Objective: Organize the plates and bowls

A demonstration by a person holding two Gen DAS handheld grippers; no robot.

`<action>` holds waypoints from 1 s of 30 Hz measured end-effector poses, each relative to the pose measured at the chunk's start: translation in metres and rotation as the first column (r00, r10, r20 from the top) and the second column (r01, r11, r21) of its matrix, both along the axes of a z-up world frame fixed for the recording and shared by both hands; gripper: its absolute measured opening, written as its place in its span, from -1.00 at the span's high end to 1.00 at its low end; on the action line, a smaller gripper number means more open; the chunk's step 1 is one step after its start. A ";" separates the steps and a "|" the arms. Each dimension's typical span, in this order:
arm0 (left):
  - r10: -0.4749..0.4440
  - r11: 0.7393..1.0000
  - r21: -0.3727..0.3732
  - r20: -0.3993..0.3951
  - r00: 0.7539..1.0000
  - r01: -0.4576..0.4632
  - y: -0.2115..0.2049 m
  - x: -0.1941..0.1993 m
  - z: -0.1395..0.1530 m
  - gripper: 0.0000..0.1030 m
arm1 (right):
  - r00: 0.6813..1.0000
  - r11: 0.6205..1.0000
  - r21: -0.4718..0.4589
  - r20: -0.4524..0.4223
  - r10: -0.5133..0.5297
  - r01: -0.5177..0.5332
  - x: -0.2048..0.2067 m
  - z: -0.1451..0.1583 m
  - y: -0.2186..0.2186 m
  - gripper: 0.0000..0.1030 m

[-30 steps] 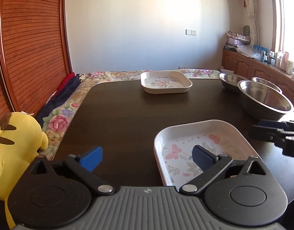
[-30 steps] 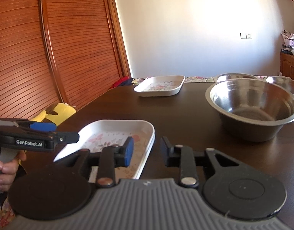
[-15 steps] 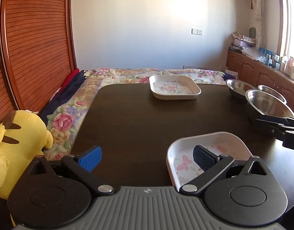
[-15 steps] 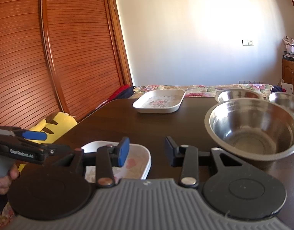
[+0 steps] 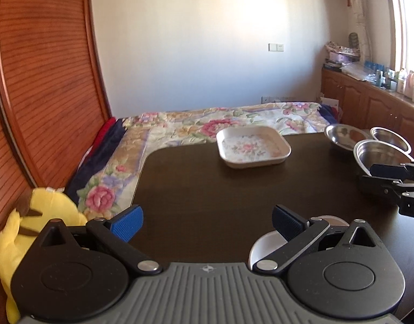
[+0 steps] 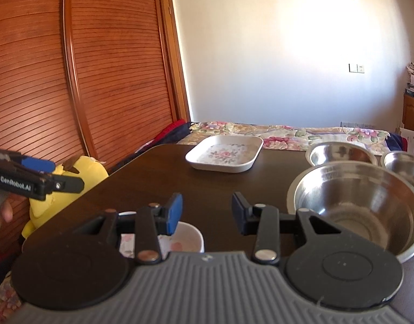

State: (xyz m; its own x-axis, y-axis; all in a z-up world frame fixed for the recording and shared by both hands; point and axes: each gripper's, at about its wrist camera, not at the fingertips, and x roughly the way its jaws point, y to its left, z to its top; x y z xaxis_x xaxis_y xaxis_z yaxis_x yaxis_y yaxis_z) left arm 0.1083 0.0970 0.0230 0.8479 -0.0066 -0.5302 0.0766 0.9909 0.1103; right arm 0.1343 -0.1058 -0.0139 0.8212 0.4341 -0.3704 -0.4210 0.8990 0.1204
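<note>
A white floral square plate (image 5: 253, 147) sits at the far side of the dark table; it also shows in the right wrist view (image 6: 224, 156). A second floral plate (image 5: 263, 249) lies at the near edge, mostly hidden under my grippers (image 6: 188, 239). Three steel bowls stand at the right: a large one (image 6: 358, 205) and two smaller ones (image 6: 339, 154) behind it. My left gripper (image 5: 207, 222) is open and empty above the near table edge. My right gripper (image 6: 207, 213) is open and empty, just left of the large bowl.
A yellow plush toy (image 5: 42, 216) sits off the table's left edge by a wooden slatted wall (image 5: 39, 81). A floral bedspread (image 5: 207, 124) lies beyond the table. Wooden cabinets (image 5: 374, 108) with clutter line the right wall.
Both grippers have pulled back and risen from the near plate, so it has slid almost out of view beneath them. Both stay open.
</note>
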 end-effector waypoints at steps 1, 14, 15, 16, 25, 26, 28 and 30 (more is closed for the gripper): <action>-0.006 1.000 0.009 0.007 1.000 0.006 -0.001 0.003 0.002 -1.00 | 1.000 1.000 -0.006 0.003 0.002 -0.002 0.001 0.002 0.000 0.18; -0.074 0.997 0.005 -0.009 0.997 0.074 -0.008 0.067 0.026 -1.00 | 0.998 0.997 -0.078 0.060 0.027 -0.022 0.040 0.048 -0.001 0.09; -0.076 0.997 -0.005 -0.010 0.997 0.076 -0.007 0.073 0.027 -1.00 | 0.998 0.996 -0.082 0.061 0.030 -0.025 0.045 0.051 -0.001 0.07; -0.078 0.997 -0.014 -0.014 0.997 0.078 -0.007 0.079 0.027 -1.00 | 0.998 0.996 -0.086 0.061 0.031 -0.026 0.050 0.054 -0.001 0.07; -0.127 0.991 -0.053 -0.036 0.991 0.125 -0.009 0.133 0.020 -0.91 | 0.998 0.990 -0.133 0.043 0.049 -0.043 0.096 0.066 0.005 -0.13; -0.134 0.989 -0.066 -0.043 0.990 0.131 -0.007 0.139 0.018 -0.86 | 0.997 0.988 -0.149 0.044 0.057 -0.049 0.101 0.066 0.008 -0.26; -0.142 0.987 -0.081 -0.052 0.988 0.138 -0.007 0.150 0.014 -0.83 | 0.997 0.983 -0.175 0.049 0.064 -0.055 0.109 0.064 0.012 -0.54; -0.156 0.985 -0.078 -0.060 0.986 0.151 -0.008 0.160 0.009 -0.72 | 0.997 0.981 -0.183 0.038 0.070 -0.062 0.118 0.063 0.014 -0.64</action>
